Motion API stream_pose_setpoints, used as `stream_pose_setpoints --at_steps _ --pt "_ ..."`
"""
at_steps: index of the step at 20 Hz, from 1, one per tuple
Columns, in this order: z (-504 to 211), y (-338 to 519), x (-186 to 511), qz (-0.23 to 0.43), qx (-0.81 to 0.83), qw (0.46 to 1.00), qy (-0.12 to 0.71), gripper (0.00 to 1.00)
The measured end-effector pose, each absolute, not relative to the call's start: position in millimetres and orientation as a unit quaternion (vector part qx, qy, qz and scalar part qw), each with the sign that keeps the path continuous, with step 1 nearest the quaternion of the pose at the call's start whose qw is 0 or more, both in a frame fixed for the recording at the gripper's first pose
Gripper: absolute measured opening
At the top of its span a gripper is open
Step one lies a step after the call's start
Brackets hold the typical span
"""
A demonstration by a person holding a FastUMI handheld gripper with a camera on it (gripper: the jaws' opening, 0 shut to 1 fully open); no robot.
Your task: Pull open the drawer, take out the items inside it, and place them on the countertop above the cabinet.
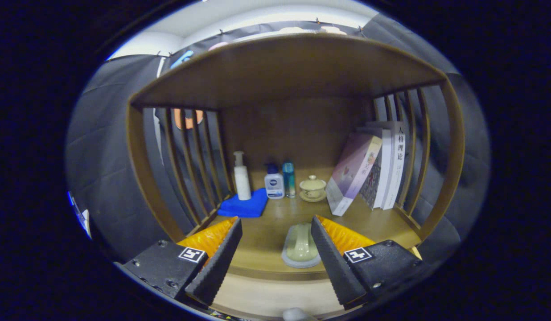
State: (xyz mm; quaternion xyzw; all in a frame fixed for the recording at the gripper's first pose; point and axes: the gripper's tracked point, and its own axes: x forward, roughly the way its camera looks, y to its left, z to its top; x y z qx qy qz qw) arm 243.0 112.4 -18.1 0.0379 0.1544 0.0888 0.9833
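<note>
Pale green oblong dish (301, 246) is lying near the wooden countertop's (266, 236) front edge, between the gripper's (275, 225) spread fingers, nearer the right one and untouched; a white pump bottle (242, 177) is standing on a blue folded cloth (244, 206) at the back left corner; two small bottles (280, 182) and a lidded cream teacup (312, 187) are lining the back; books (369, 171) are leaning at the right.
</note>
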Motion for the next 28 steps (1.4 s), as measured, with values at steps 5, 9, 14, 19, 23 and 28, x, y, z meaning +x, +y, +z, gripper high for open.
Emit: stream_pose_setpoints --at_steps 5,9,14,19,23,28 --pt "-16 117 186 0.099 0.027 0.991 0.085 0.98" --pt "-33 97 138 0.074 0.008 0.996 0.038 0.99" --pt "-71 78 85 0.053 -0.003 0.998 0.022 0.99" --pt "-122 60 56 0.037 -0.027 0.998 0.038 0.99" --pt "-167 53 45 0.027 -0.013 0.997 0.069 0.99" --pt "-207 43 56 0.011 -0.018 0.994 0.107 0.99"
